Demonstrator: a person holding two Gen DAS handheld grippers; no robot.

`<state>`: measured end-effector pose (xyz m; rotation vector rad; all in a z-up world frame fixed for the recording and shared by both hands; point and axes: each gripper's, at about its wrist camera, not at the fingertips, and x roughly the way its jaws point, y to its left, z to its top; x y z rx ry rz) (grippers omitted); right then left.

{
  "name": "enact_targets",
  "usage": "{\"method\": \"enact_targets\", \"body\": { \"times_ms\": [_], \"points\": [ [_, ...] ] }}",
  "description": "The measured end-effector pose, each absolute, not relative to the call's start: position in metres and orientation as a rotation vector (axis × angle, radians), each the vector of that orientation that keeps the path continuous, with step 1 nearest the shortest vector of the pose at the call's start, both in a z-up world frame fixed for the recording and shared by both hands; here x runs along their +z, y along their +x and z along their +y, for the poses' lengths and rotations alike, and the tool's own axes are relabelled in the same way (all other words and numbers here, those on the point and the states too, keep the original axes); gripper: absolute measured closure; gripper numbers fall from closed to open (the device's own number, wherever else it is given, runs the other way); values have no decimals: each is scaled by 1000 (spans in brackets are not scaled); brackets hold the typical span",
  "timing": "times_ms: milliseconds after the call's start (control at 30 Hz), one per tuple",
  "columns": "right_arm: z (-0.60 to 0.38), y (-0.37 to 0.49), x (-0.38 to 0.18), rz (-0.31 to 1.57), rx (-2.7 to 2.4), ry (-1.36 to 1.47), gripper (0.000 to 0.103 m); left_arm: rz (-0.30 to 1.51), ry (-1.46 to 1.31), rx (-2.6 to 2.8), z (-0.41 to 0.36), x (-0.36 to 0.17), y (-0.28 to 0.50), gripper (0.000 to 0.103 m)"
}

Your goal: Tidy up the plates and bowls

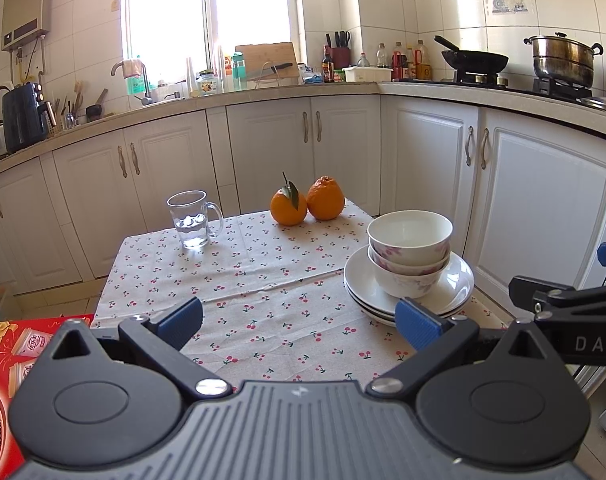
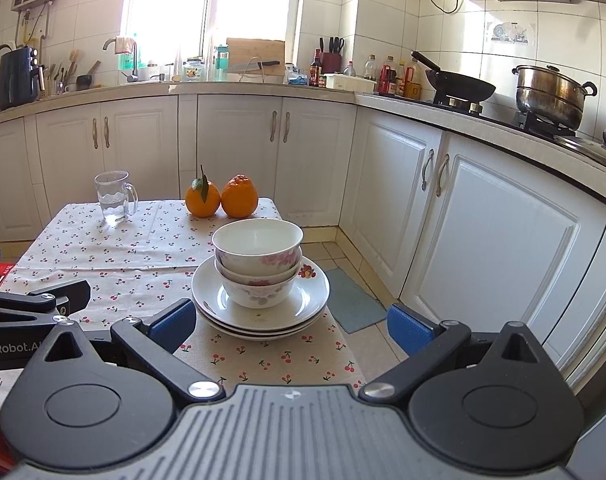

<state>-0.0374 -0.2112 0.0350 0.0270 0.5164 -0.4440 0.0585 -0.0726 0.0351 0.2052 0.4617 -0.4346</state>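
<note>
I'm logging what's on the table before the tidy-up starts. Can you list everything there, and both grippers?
Bowls: 2, white with pink flowers, nested, on the plates.
Plates: stacked, at least 3, white, table's right near corner.
Oranges: 2, orange, one with a leaf, far edge, touching.
Mug: 1, clear glass, a little water, far left.
Tablecloth: 1, white with cherry print, covers the table.
Left gripper: black, blue pads, open, empty.
Right gripper: same, open, empty, facing the plates.
</note>
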Motion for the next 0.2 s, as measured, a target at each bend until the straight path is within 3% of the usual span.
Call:
{"method": "enact_targets", "body": {
  "times_ms": [200],
  "points": [
    [-212,-38,37,515,-445,25,0,462,206,-434,-73,35,58,1]
  ]
}}
